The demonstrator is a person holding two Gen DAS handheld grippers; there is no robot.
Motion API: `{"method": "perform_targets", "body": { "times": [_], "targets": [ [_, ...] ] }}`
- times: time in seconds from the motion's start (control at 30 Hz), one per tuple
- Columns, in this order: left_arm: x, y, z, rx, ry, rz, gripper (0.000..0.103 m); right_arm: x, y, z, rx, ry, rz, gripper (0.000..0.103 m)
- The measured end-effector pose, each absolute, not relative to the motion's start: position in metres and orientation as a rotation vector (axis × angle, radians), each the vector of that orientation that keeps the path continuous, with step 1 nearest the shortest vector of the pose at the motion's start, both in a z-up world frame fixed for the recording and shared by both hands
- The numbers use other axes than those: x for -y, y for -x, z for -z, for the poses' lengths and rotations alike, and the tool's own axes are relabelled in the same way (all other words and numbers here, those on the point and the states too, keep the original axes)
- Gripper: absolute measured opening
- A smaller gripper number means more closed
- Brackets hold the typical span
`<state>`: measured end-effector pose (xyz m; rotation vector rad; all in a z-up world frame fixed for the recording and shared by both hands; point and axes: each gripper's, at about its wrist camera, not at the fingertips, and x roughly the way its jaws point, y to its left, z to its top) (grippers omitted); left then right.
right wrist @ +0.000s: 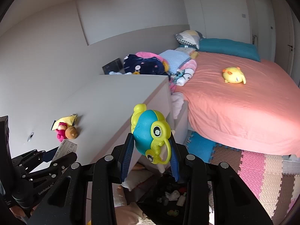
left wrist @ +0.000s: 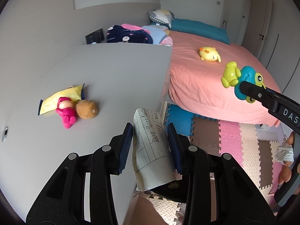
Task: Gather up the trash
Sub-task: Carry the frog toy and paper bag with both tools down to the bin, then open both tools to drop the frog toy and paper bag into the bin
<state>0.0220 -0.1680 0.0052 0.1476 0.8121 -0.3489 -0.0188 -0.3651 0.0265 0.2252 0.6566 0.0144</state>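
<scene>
My left gripper (left wrist: 150,144) is shut on a curled sheet of lined paper (left wrist: 150,146) with handwriting, held over the front right corner of the grey dresser top (left wrist: 105,71). The paper also shows in the right wrist view (right wrist: 67,146). My right gripper (right wrist: 152,150) is shut on a blue and lime-green plastic toy (right wrist: 150,133), held in the air to the right of the dresser; the toy also shows in the left wrist view (left wrist: 241,78). Below it a dark bin (right wrist: 168,196) holds several scraps.
On the dresser lie a yellow wrapper (left wrist: 61,97), a pink doll (left wrist: 66,112) and a brown plush (left wrist: 87,108). A bed with a pink sheet (left wrist: 211,80) carries a yellow chick toy (left wrist: 209,54). Piled blankets (left wrist: 129,33) sit behind the dresser. Foam mats (left wrist: 234,140) cover the floor.
</scene>
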Motion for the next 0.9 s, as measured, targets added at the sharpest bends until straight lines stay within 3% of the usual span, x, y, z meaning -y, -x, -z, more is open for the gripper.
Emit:
{"method": "perform_targets", "body": {
  "times": [0.67,0.7,0.73,0.77,0.8,0.9],
  "targets": [
    [0.231,-0.013,0.013,-0.867,-0.251,0.501,0.041,0.411,0.033,-0.015,-0.699,-0.242,0.123,0.037],
    [0.234,-0.015,0.017,-0.890,-0.266,0.507,0.046,0.411,0.029,-0.012,-0.716,-0.235,0.129,0.041],
    [0.236,-0.016,0.021,-0.913,-0.284,0.505,0.063,0.411,0.027,-0.010,-0.728,-0.230,0.146,0.048],
    [0.237,-0.018,0.024,-0.926,-0.294,0.488,0.078,0.411,0.025,-0.009,-0.732,-0.228,0.165,0.070],
    [0.235,-0.018,0.025,-0.922,-0.292,0.470,0.098,0.412,0.023,-0.007,-0.730,-0.226,0.188,0.077],
    [0.228,-0.019,0.023,-0.914,-0.259,0.469,0.097,0.416,0.022,-0.005,-0.722,-0.217,0.231,0.077]
  ]
}}
